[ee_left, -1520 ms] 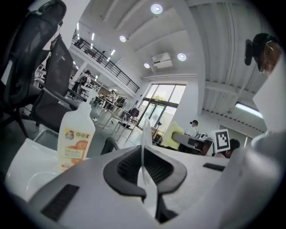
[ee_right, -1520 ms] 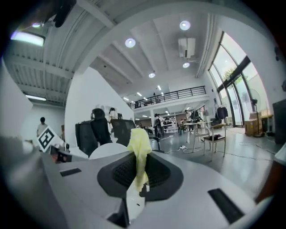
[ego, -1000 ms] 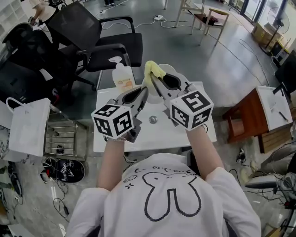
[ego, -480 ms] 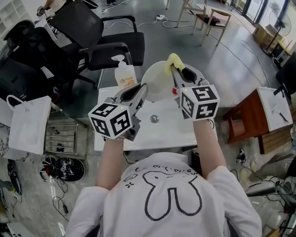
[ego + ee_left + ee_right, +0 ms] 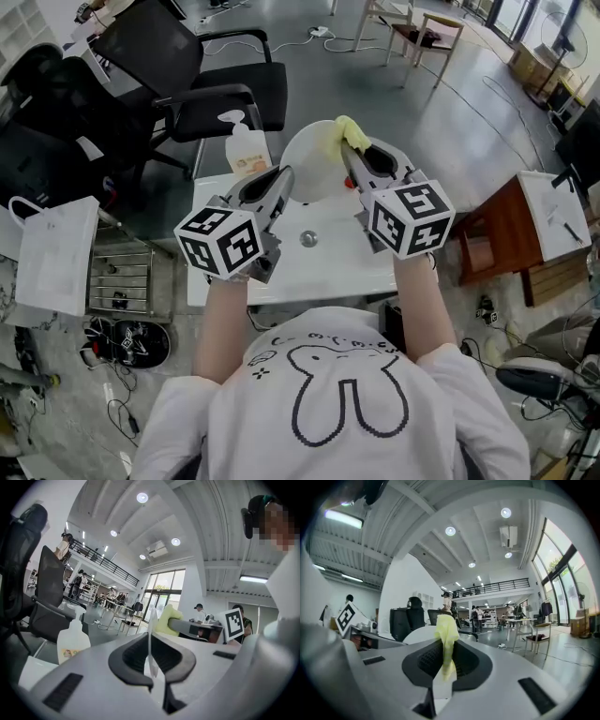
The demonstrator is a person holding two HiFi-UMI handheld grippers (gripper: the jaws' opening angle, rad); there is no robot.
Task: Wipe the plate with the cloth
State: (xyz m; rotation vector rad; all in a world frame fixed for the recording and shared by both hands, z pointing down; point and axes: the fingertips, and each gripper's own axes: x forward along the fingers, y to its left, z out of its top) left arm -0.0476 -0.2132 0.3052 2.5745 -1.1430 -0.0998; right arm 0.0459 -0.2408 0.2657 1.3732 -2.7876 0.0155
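Note:
My left gripper [image 5: 284, 180] is shut on the rim of a white plate [image 5: 314, 161] and holds it up on edge above the table. In the left gripper view the plate [image 5: 150, 619] shows edge-on between the jaws [image 5: 151, 645]. A yellow cloth [image 5: 352, 131] is pinched in my right gripper [image 5: 349, 152], which is shut on it, and lies against the plate's upper right rim. In the right gripper view the cloth [image 5: 446, 634] sticks up from the jaws [image 5: 445, 654], with the plate [image 5: 419, 633] just behind it to the left.
A white table [image 5: 328, 267] with a round metal fitting [image 5: 307, 239] lies below both grippers. A soap pump bottle [image 5: 246, 148] stands at its far left. Black office chairs [image 5: 187, 84] are behind, a white bag [image 5: 52, 253] left, a wooden table [image 5: 506, 225] right.
My right gripper has carried the cloth from the plate's left side rightward to its upper right rim, uncovering the plate's face. The left gripper and plate have stayed nearly still.

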